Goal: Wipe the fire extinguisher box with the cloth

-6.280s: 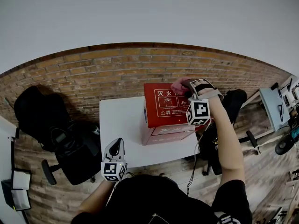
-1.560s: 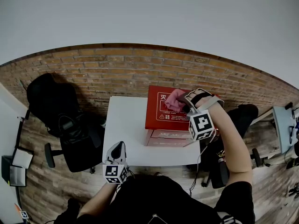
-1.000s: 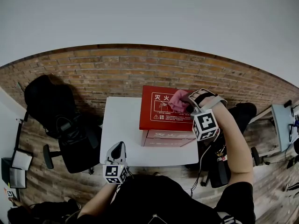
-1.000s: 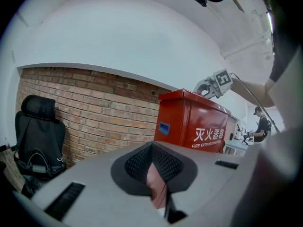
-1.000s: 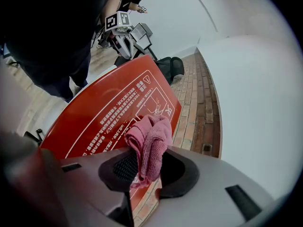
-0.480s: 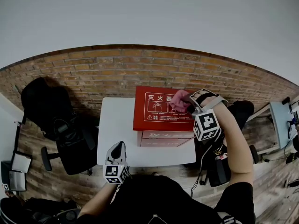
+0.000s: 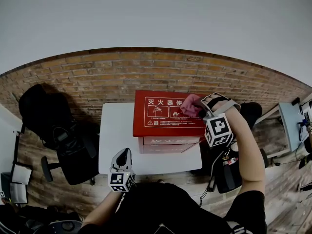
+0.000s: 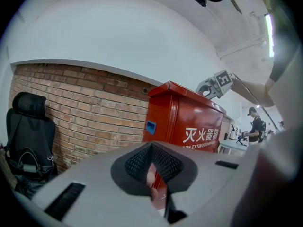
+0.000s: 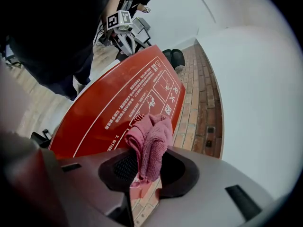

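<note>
The red fire extinguisher box (image 7: 163, 118) lies on the white table (image 7: 116, 135), its printed face up. My right gripper (image 7: 199, 108) is shut on a bunched pink cloth (image 7: 190, 106), which it presses on the far right part of that face. In the right gripper view the cloth (image 9: 151, 141) sticks out between the jaws of the right gripper (image 9: 146, 174), over the box (image 9: 118, 110). My left gripper (image 7: 123, 153) hovers near the table's front edge, shut and holding nothing. The left gripper (image 8: 155, 176) faces the box (image 8: 187, 122) from the side.
A black office chair (image 7: 56, 130) stands left of the table. A brick wall (image 7: 97, 77) runs behind the table. Another desk (image 7: 291, 121) is at the far right, and a person (image 8: 256, 126) stands in the distance.
The cloth in my right gripper has slid from the middle of the box top toward its right side. The head view has swung, so the box sits further left. The left gripper has stayed put.
</note>
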A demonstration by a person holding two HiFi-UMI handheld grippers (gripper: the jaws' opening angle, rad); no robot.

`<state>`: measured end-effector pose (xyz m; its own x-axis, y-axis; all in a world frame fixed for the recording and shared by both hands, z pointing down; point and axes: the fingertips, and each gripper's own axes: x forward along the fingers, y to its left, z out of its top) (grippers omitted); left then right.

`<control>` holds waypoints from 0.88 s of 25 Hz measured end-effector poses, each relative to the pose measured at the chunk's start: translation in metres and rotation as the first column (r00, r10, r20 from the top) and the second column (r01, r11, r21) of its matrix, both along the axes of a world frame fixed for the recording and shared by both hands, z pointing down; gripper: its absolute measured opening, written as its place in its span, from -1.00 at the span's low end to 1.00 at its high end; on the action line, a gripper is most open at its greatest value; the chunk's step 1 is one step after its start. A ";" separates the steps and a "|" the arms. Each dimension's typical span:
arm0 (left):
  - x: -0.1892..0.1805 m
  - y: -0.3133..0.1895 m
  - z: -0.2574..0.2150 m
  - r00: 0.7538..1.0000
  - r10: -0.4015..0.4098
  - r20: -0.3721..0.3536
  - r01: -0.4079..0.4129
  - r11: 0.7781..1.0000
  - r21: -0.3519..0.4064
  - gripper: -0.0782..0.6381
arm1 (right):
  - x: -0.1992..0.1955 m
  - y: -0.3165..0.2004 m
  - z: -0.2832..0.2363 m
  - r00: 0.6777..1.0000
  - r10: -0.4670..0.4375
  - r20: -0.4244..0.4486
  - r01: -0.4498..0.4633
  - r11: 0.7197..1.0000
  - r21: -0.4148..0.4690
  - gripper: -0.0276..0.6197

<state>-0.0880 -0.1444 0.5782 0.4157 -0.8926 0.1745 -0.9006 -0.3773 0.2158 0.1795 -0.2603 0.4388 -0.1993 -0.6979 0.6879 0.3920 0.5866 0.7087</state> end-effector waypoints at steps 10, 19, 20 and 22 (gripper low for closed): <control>0.018 -0.001 0.002 0.999 0.036 -0.002 -0.036 0.999 -0.004 -0.73 | 0.034 0.005 0.001 0.998 0.064 -0.010 -0.064 0.998 -0.014 -0.58; 0.035 -0.002 0.004 0.998 0.068 0.001 -0.068 0.998 -0.008 -0.73 | 0.070 0.005 0.003 0.991 0.131 -0.006 -0.131 0.991 -0.024 -0.58; 0.036 -0.002 0.004 0.997 0.071 0.002 -0.071 0.997 -0.008 -0.73 | 0.073 0.005 0.003 0.991 0.136 -0.005 -0.136 0.990 -0.025 -0.58; 0.039 -0.004 0.004 0.997 0.077 0.004 -0.077 0.997 -0.008 -0.73 | 0.079 0.005 0.003 0.989 0.146 -0.004 -0.146 0.989 -0.027 -0.58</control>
